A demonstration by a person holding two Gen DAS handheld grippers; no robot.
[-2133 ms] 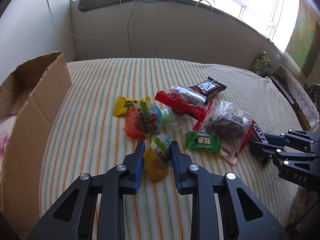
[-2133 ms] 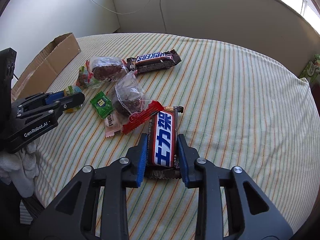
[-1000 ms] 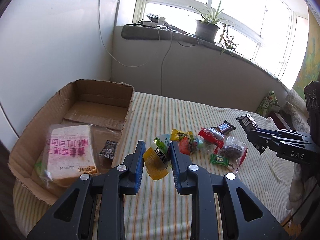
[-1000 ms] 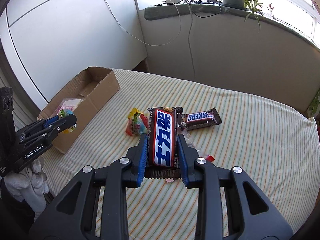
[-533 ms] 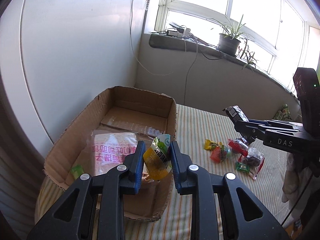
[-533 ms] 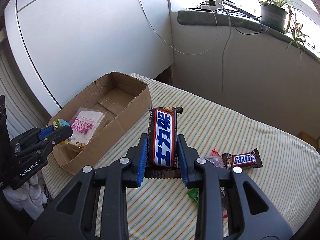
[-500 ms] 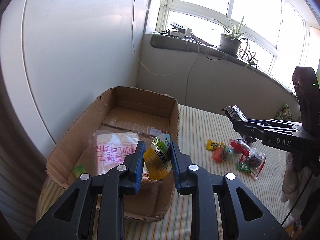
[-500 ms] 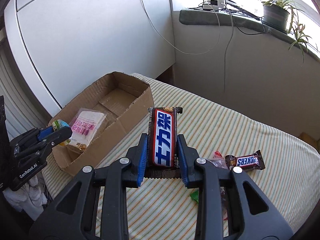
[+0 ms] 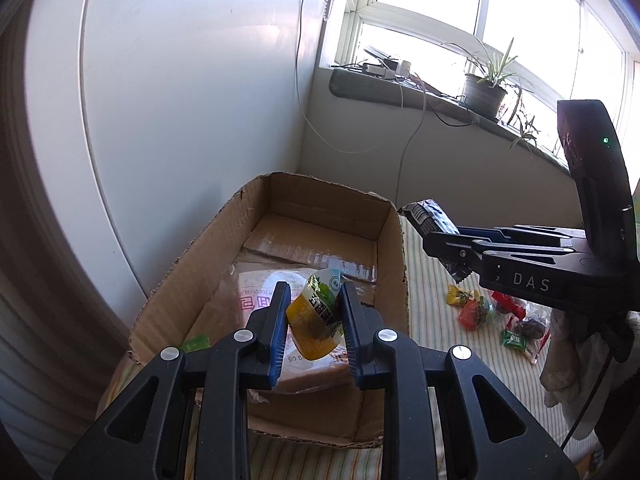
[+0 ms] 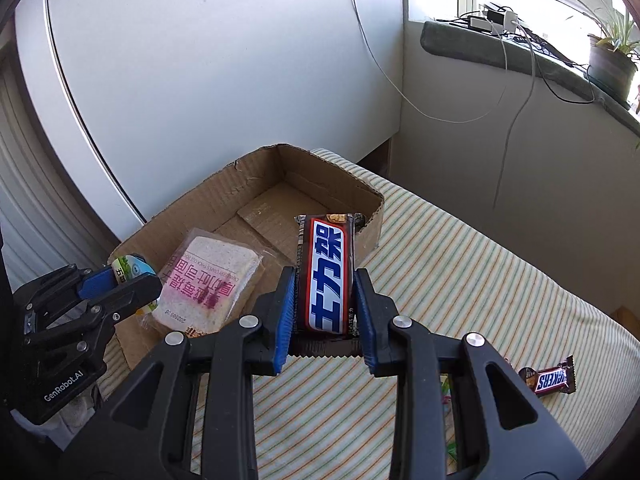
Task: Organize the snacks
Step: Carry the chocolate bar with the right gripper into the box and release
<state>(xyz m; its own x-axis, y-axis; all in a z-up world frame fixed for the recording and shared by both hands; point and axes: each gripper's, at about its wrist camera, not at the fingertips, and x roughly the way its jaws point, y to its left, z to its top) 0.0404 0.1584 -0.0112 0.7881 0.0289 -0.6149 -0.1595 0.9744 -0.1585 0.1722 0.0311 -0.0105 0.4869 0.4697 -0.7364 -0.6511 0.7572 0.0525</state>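
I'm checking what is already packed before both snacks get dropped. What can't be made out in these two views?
- Near end of the cardboard box: in the left wrist view the left gripper and its yellow snack packet cover it.
- Bread pack: its near corner sits behind the left gripper in the right wrist view.
- Loose snacks: too small to identify; the right gripper holding the chocolate bar hides most.

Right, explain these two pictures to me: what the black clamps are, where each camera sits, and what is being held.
There is no robot: a person holds a two-finger clamp in each hand, and a fisheye camera on each looks along its fingers. In the left wrist view, the left gripper is shut on a yellow snack pouch above an open cardboard box holding wrapped sliced bread. In the right wrist view, the right gripper is shut on a Snickers bar near the box. Loose snacks lie on the striped cloth.
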